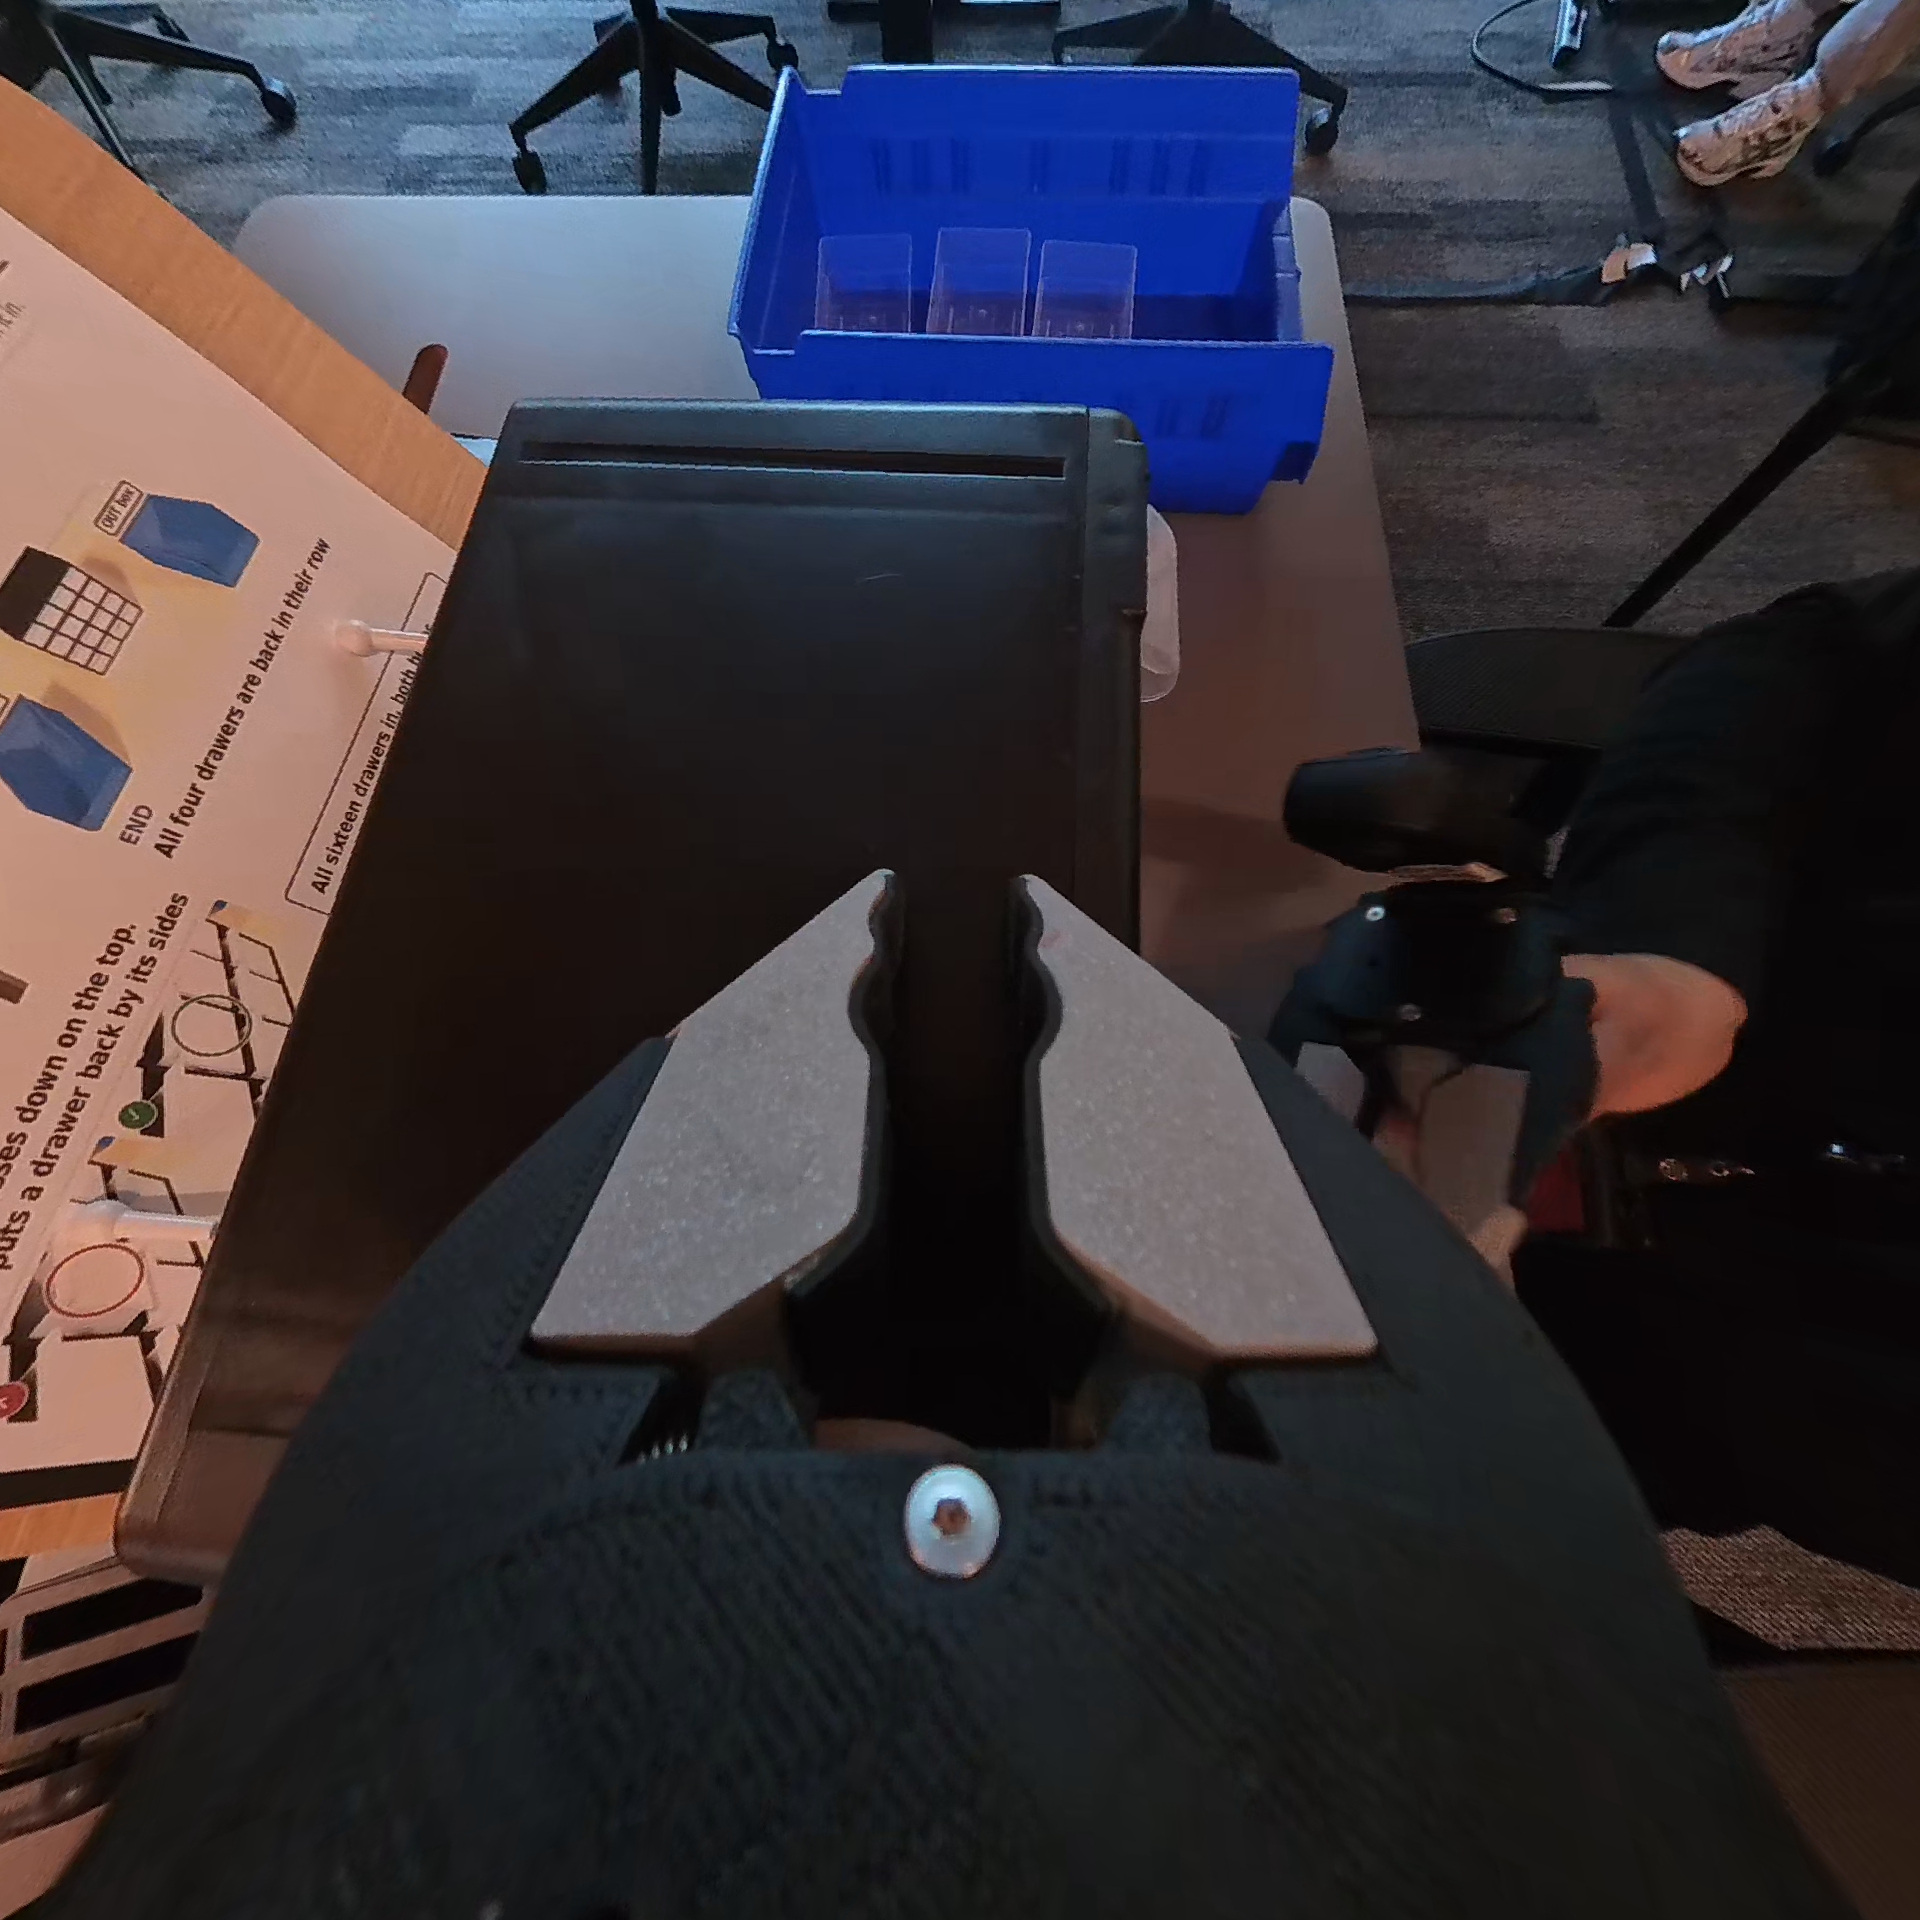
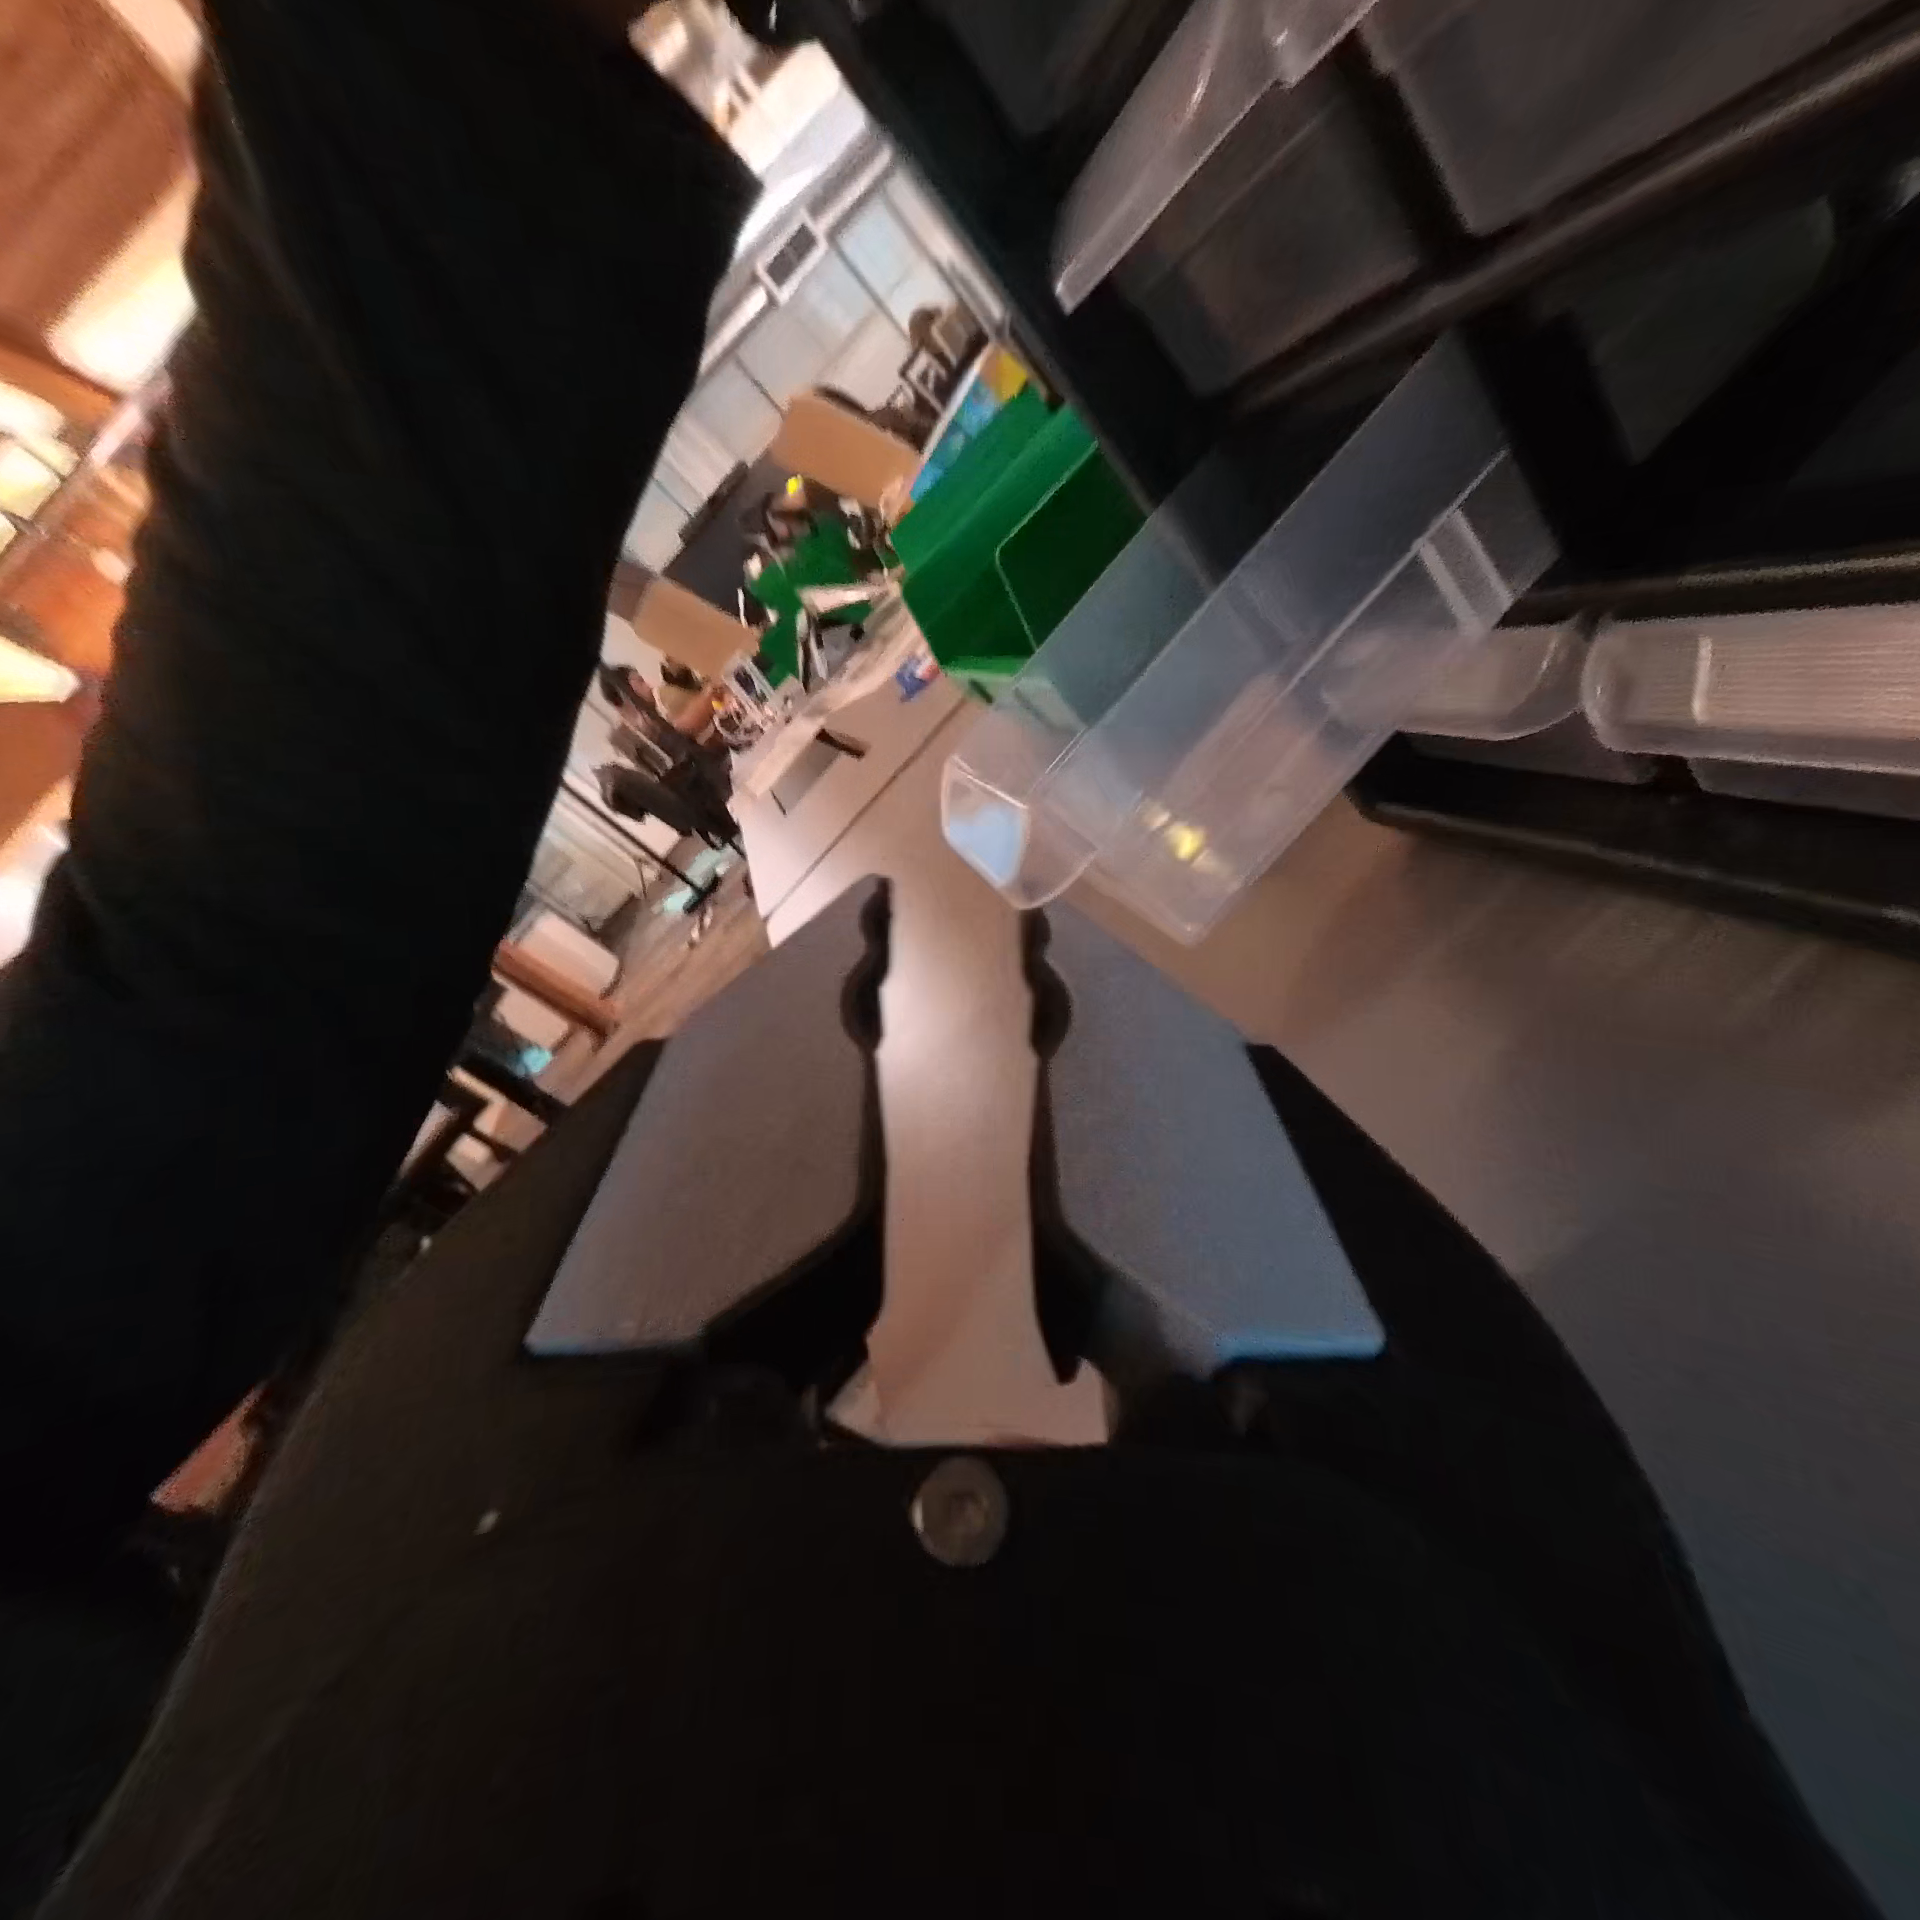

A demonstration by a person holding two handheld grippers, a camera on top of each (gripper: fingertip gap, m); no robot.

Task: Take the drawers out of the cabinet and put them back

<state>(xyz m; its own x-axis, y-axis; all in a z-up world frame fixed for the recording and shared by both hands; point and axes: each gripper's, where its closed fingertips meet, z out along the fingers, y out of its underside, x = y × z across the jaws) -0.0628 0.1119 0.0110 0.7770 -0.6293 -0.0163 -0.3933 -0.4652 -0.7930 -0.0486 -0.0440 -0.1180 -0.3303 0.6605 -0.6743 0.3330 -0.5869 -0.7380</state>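
The black cabinet [image 1: 779,644] stands on the table and I see its top from above. My left gripper [image 1: 956,904] is open and empty just over that top. Three clear drawers [image 1: 977,281] stand in the blue bin [image 1: 1039,364] behind the cabinet. In the right wrist view the cabinet front [image 2: 1558,343] fills the upper right, tilted. One clear drawer [image 2: 1247,707] sticks out of its slot, and its handle lip is just beyond my right fingertip. My right gripper [image 2: 956,914] is open and empty. It also shows in the left wrist view [image 1: 1455,1132], held by a hand beside the cabinet.
A printed instruction sheet [image 1: 156,727] leans at the cabinet's left. The grey table [image 2: 1455,1039] runs under the drawer fronts. A person's dark clothing [image 2: 364,520] fills the left of the right wrist view. A green bin [image 2: 997,551] stands farther off. Office chair bases [image 1: 644,94] stand beyond the table.
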